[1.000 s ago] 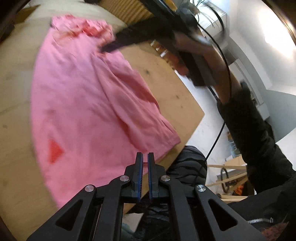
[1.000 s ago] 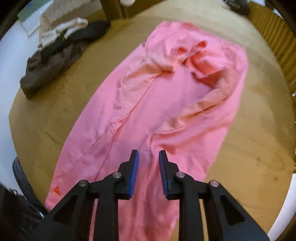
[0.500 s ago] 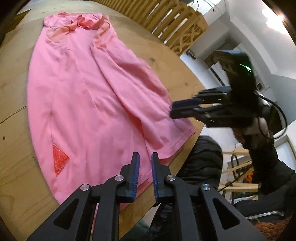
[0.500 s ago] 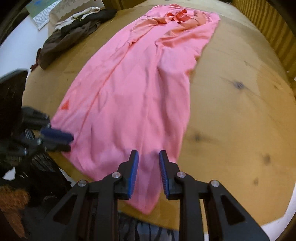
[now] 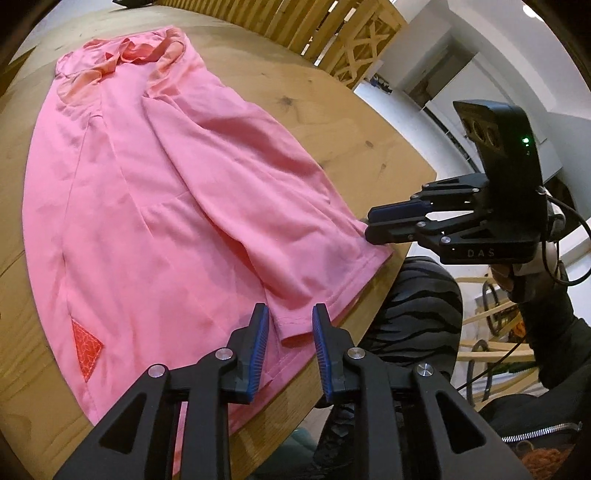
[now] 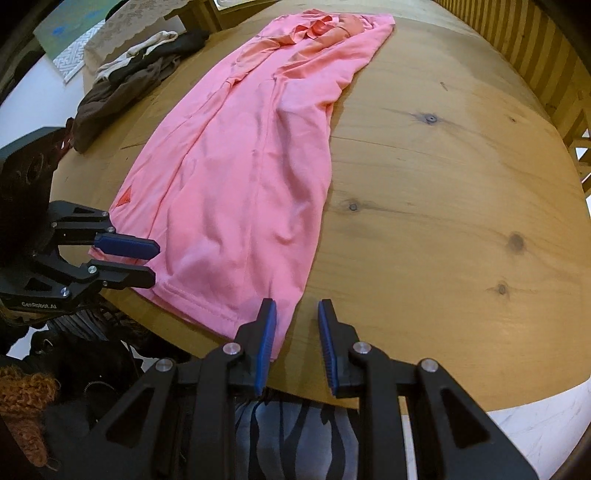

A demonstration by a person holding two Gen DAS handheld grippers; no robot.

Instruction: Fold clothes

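A pink shirt [image 5: 155, 192] lies lengthwise on the wooden table [image 5: 369, 147], sides folded in, with a red triangle patch [image 5: 86, 349] near its hem. It also shows in the right wrist view [image 6: 236, 177]. My left gripper [image 5: 288, 325] is open, its fingers either side of the hem's near fold at the table edge. It also shows in the right wrist view [image 6: 147, 262]. My right gripper [image 6: 295, 321] is open at the hem's right corner. It also shows in the left wrist view [image 5: 367, 225], where its tips touch the hem corner.
A pile of dark and cream clothes [image 6: 125, 85] lies at the table's far left. A slatted wooden chair back [image 5: 332, 33] stands behind the table. The person's striped trouser leg [image 5: 417, 306] is below the table edge. Bare wood [image 6: 443, 184] lies right of the shirt.
Both grippers have come down to the shirt's hem at the near table edge. The left gripper has opened wider. The right gripper moved from above the shirt to the hem corner.
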